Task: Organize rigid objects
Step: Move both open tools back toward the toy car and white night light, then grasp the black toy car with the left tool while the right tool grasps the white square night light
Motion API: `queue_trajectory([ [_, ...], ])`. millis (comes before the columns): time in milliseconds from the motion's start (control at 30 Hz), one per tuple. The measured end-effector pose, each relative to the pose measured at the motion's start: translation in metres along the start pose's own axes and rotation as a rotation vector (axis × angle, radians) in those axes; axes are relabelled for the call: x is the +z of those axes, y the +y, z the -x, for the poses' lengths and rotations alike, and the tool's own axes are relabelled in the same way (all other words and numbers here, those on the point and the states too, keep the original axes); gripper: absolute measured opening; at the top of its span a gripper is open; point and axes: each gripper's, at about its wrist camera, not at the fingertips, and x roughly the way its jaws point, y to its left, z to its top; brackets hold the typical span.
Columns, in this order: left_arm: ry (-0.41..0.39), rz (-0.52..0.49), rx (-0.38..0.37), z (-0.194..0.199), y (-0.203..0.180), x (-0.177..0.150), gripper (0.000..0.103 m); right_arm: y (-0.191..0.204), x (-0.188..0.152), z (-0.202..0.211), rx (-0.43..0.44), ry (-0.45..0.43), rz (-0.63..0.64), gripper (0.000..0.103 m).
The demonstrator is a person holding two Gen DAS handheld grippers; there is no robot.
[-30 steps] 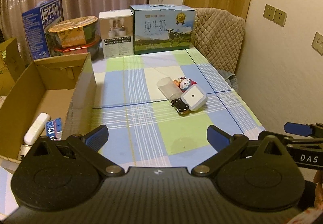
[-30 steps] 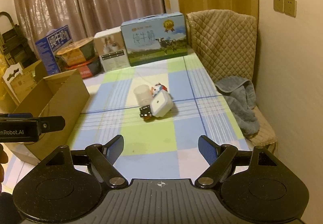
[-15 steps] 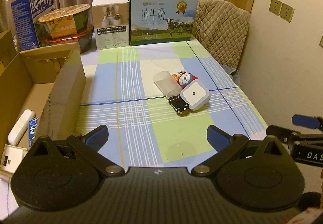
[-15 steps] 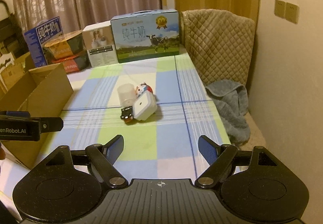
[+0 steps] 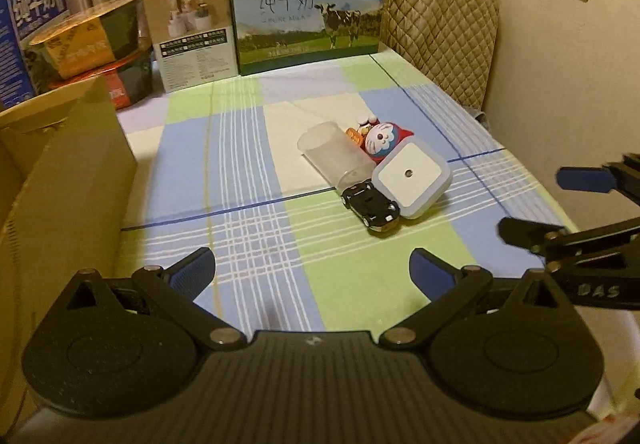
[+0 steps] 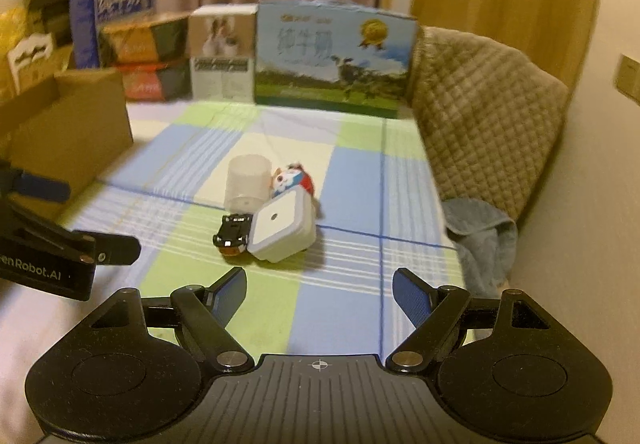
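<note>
A small cluster lies mid-table on the checked cloth: a clear plastic cup [image 5: 334, 154] on its side, a red and white cartoon figure [image 5: 385, 138], a white square box [image 5: 412, 178] and a black toy car [image 5: 370, 206]. They touch one another. My left gripper [image 5: 312, 270] is open and empty, a short way in front of the car. My right gripper [image 6: 318, 290] is open and empty too, just short of the white square box [image 6: 282, 230] and the toy car [image 6: 234, 230]. Each gripper's fingers show at the edge of the other's view.
An open cardboard box [image 5: 60, 172] stands at the left edge of the table. Milk cartons [image 5: 306, 10], a white carton [image 5: 192, 32] and stacked noodle bowls [image 5: 92, 40] line the back. A quilted chair [image 6: 484, 112] with a blue towel [image 6: 480, 240] is on the right, by the wall.
Both grippers have come down and forward toward the cluster, which now looks larger and nearer. The right gripper has rolled, tilting its view. Nothing on the table has moved.
</note>
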Motion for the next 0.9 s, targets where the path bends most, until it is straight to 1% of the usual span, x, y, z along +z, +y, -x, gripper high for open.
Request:
queue_trajectory([
  [133,-0.009,-0.012,0.000,-0.020,0.001,-0.001,0.102,0.001,0.001,-0.028,0.013,0.013,0.032,0.078],
  [333,-0.024,-0.042,-0.003,-0.041,0.006,-0.007,0.102,0.009,0.005,-0.062,0.024,0.006,0.115,0.078],
  [467,-0.008,-0.018,-0.009,-0.049,0.014,-0.010,0.102,0.014,0.008,-0.081,0.024,0.011,0.133,0.078],
  [833,0.005,0.013,-0.008,-0.058,0.027,-0.013,0.101,0.025,0.014,-0.110,0.006,-0.007,0.194,0.078],
  [900,0.004,0.014,-0.011,-0.059,0.028,-0.013,0.101,0.023,0.015,-0.112,0.006,-0.011,0.189,0.074],
])
